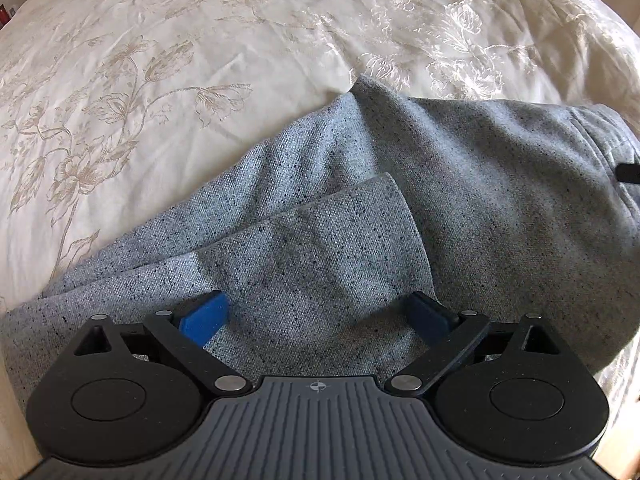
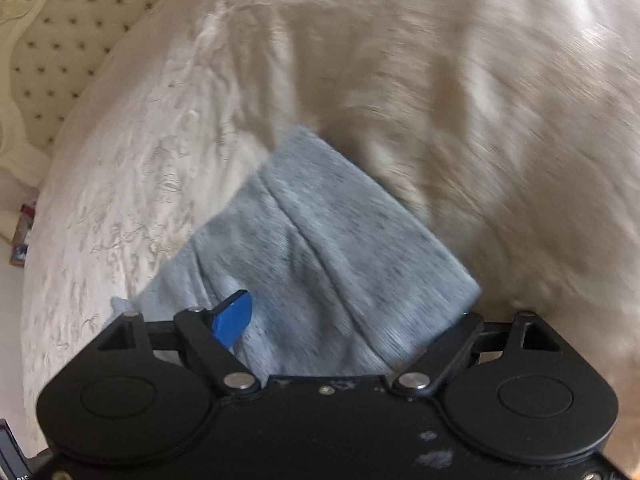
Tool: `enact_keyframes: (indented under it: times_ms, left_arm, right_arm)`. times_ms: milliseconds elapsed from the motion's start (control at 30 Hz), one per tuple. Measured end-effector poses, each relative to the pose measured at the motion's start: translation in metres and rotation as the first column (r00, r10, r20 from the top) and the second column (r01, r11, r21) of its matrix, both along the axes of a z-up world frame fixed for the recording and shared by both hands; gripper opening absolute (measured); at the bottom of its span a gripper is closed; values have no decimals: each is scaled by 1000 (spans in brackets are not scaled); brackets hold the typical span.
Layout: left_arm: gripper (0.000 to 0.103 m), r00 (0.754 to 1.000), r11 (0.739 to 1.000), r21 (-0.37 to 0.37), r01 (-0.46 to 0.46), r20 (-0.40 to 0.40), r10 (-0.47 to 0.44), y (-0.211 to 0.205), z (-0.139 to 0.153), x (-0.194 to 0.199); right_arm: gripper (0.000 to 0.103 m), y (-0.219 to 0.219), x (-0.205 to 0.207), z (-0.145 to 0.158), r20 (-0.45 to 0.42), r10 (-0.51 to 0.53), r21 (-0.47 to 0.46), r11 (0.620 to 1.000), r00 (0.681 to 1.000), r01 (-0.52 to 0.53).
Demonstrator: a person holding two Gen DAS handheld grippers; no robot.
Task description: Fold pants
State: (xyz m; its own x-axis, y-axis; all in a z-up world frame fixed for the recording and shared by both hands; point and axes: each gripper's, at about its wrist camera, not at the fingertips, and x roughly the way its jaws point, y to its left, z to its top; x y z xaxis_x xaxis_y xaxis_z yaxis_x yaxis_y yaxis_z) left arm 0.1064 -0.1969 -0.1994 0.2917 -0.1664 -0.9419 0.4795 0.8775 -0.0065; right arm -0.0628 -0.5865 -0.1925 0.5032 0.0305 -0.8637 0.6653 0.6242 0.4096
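In the left wrist view we hover our left gripper (image 1: 320,316), jaws spread and empty, over the speckled grey knit pants (image 1: 400,208) running lower left to right across the cream embroidered bedspread (image 1: 160,60), while the blurred right wrist view shows our right gripper (image 2: 348,316) released, folded cloth bunched between its parted fingers at lower centre

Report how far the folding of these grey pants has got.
Done: the grey pants lie on the floral bedspread with one layer already lapped over another. In hand: nothing gripped; the left gripper stands open over the cloth, and the right gripper is open around a folded end, pads not pressing. Left: the bundle looks loose, so further folds and squaring probably remain.
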Motion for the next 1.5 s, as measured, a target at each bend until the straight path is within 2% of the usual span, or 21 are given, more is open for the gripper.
enact_keyframes:
  times_ms: [33,67,100,133,267,367,500,600,700,767,833,967,1100,1267,1367,1433,1500]
  left_arm:
    - [98,1000,1000,0,0,1,0,0,0,0]
    - [98,1000,1000,0,2,2,-2,0,0,-1]
    - [98,1000,1000,-1,3,3,-3,1,0,-1]
    - [98,1000,1000,-2,4,4,-4,1,0,-2]
    - [96,1000,1000,-18,-19,18,19,3,11,-3]
    - [96,999,997,-63,-38,36,41,3,21,-4]
    - [96,998,999,9,-39,49,38,-11,10,0]
    - [103,999,999,15,-28,29,28,-16,-5,4]
    - [102,999,999,22,23,25,-24,-21,-6,7]
    - [100,997,998,-2,55,47,-55,-18,6,6]
    - [100,992,997,-45,59,110,-54,-5,27,1]
    - [100,991,990,-138,4,131,15,40,54,-3]
    - [100,990,974,-196,-114,58,127,108,62,1]
    - [100,975,954,-208,-218,7,224,185,69,9]
    - [100,960,938,-209,-277,-12,281,230,73,16]
    - [100,953,932,-205,-298,-14,302,254,76,18]
    - [100,951,931,-200,-304,-9,309,273,78,19]
  right_arm:
    - [74,-1,2,1,10,5,-1,1000,1000,-5]
    - [46,-2,3,0,23,9,-1,1000,1000,-9]
    - [32,-4,4,0,37,11,13,1000,999,-11]
    - [29,-8,4,-1,45,12,42,999,999,-14]
    - [27,1,14,23,45,103,-30,994,994,-102]
    - [27,12,16,51,65,171,-92,982,983,-165]
    - [27,31,19,87,92,241,-165,961,966,-224]
    - [27,46,21,109,108,275,-199,947,955,-251]
    - [27,60,26,127,104,300,-230,935,948,-271]
    - [27,70,28,134,98,311,-259,925,945,-277]
    - [27,79,32,142,98,305,-278,922,947,-269]
    - [27,112,35,169,107,337,-348,894,935,-282]
    - [27,171,41,204,114,434,-446,826,894,-344]
    - [26,263,46,237,118,556,-520,740,823,-426]
    - [24,327,50,237,94,646,-556,666,758,-498]
    - [23,370,54,225,69,693,-557,624,718,-549]
    - [21,400,57,211,58,713,-528,616,698,-585]
